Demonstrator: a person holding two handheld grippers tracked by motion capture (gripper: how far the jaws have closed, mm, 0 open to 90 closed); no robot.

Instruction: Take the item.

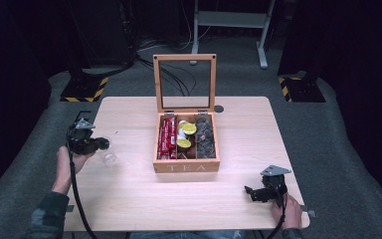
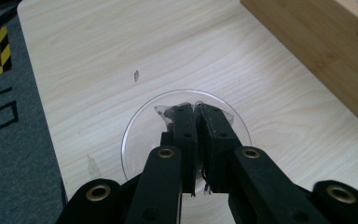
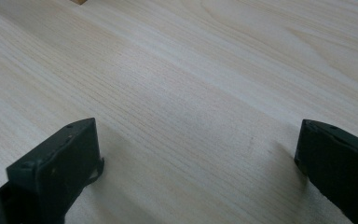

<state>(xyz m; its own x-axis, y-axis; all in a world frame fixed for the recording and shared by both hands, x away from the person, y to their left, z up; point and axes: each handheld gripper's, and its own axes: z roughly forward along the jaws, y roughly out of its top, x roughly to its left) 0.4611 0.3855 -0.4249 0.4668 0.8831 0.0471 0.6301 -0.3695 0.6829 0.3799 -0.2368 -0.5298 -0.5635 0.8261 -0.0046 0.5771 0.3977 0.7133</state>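
A clear plastic cup stands on the left part of the wooden table. In the left gripper view the cup is seen from above, and my left gripper has its jaws pressed together on the cup's far rim. From the high view the left gripper sits just above the cup. My right gripper hovers low over the bare table near the front right corner. Its jaws stand wide apart with nothing between them.
A wooden box marked TEA sits mid-table with its glass lid upright. It holds red packets, yellow-topped pods and dark pods. The box side lies right of the cup. Grey floor surrounds the table.
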